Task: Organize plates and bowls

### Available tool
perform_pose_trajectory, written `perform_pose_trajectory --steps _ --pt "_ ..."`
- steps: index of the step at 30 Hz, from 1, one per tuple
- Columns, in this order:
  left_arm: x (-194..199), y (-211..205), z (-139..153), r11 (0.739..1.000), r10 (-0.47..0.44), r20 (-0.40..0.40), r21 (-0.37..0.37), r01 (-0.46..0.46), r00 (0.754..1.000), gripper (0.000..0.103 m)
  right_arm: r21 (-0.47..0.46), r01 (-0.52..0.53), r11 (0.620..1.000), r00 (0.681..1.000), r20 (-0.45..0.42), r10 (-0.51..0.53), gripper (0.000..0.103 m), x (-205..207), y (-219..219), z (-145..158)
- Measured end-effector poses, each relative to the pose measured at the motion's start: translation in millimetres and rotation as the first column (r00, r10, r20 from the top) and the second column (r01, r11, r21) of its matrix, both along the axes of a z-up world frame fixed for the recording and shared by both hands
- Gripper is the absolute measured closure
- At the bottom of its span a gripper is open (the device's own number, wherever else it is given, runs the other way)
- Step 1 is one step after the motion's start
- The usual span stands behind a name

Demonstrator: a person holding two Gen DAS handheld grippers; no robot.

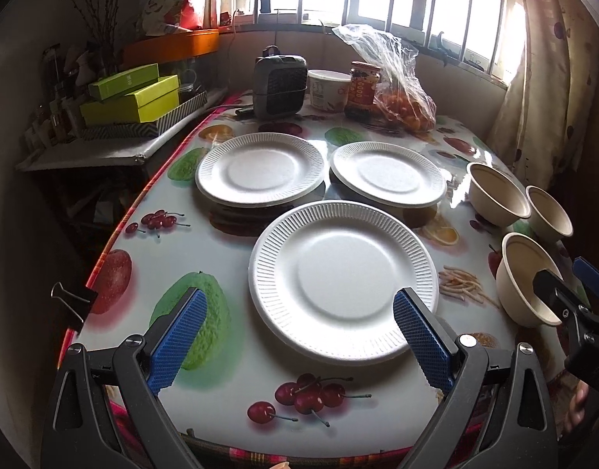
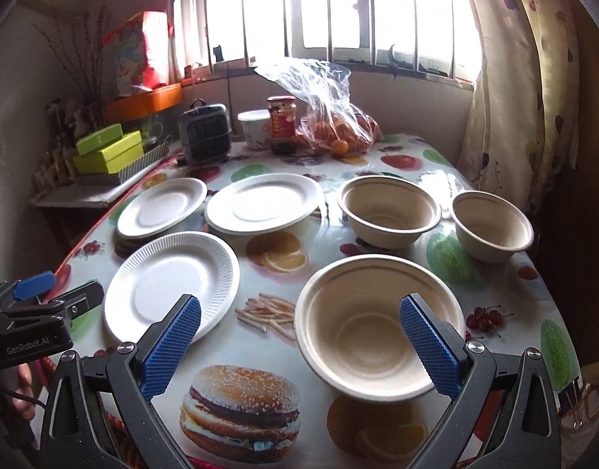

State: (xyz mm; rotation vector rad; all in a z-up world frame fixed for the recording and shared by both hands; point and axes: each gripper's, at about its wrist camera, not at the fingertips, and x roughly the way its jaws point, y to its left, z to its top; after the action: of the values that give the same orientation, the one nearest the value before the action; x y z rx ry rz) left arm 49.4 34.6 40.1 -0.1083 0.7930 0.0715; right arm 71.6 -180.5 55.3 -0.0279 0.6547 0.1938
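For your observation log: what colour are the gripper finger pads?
Blue pads, textured; clearest in the right wrist view.

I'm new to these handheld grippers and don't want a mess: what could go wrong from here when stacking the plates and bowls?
The near plate lies flat on the glossy tablecloth, so the open left gripper may push it instead of catching its rim. The near bowl looks light; the open right gripper could tip or crush it. The far bowl sits near the table's right edge and could be knocked off.
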Motion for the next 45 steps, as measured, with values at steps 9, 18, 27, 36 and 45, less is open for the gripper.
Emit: perform_pose_trajectory --steps 9,18,27,36,45 --pt "40.0 40.3 24.5 1.000 0.015 0.001 -0.010 -0.015 1.000 0.006 0.027 -0.117 0.993 0.993 0.003 0.117 0.000 50.4 32.2 39.5" --pt "83.3 96.9 42.6 0.992 0.085 -0.003 -0.091 -0.085 0.996 0.006 0.045 -0.210 0.977 0.977 -0.028 0.211 0.000 114.5 78.3 68.9" --pt "110.8 140.6 40.8 0.984 0.128 -0.016 -0.119 -0.129 0.992 0.006 0.091 -0.300 0.950 0.948 -0.083 0.308 0.000 183.1 136.2 70.0" --pt "135.9 166.5 11.9 0.967 0.131 -0.099 -0.205 -0.149 0.986 0.012 0.058 -0.366 0.929 0.904 -0.214 0.370 0.007 242.8 179.6 29.8" --pt "159.7 174.5 -10.5 0.955 0.114 -0.156 -0.256 -0.151 0.981 0.019 0.034 -0.367 0.930 0.876 -0.323 0.357 0.016 280.8 190.6 -8.0"
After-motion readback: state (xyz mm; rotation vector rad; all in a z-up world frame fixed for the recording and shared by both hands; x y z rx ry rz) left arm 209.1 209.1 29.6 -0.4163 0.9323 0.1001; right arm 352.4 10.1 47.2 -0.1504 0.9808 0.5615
